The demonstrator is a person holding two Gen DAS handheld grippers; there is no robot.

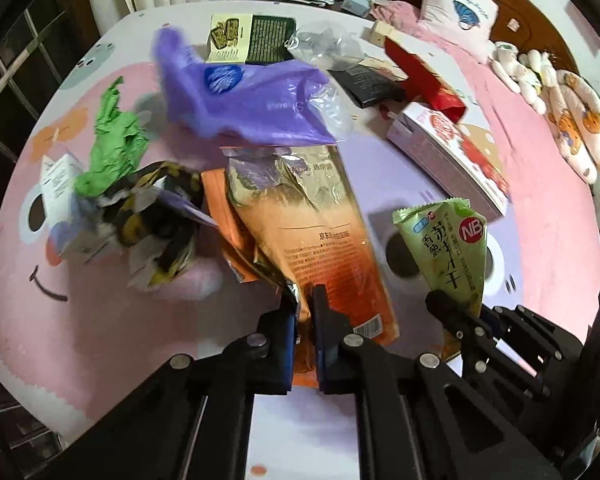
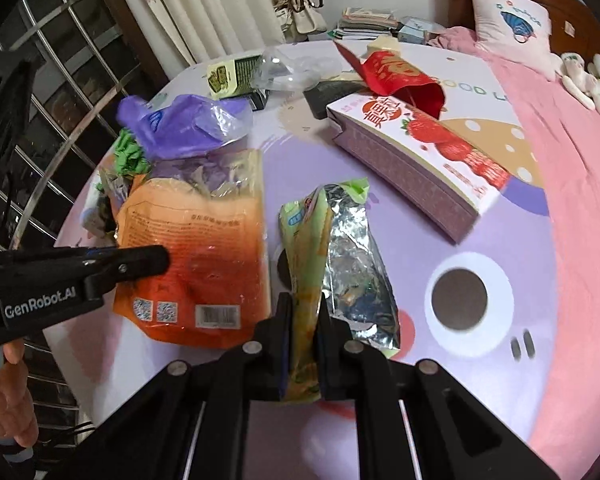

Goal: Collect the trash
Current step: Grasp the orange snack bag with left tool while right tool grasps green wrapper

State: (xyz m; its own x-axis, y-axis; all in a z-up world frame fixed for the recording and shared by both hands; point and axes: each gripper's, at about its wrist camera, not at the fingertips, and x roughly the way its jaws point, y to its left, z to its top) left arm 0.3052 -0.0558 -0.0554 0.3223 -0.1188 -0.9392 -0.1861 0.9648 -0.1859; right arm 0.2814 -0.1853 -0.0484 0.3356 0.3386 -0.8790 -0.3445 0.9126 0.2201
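Crinkly orange foil pouch [image 1: 320, 220] pinched by left gripper [image 1: 304, 300]; right gripper [image 2: 304, 312] pinches green foil-lined wrapper [image 2: 320, 240] above a cartoon-printed tablecloth [image 2: 500, 320].

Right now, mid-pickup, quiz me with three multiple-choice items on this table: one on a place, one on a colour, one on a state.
1. Where does the purple bag lie?
A. beyond the orange pouch
B. on the pillow
C. under the strawberry box

2. What colour is the inside of the green snack wrapper?
A. black
B. silver
C. red

3. What are the left tongs doing?
A. standing wide open over bare cloth
B. clamped on the strawberry box
C. shut on the orange pouch

Answers:
1. A, since the left wrist view shows the purple bag at the pouch's far end.
2. B, since the right wrist view shows crinkled silver foil lining.
3. C, since both fingers press the pouch's near edge; the right tongs likewise pinch the green wrapper.
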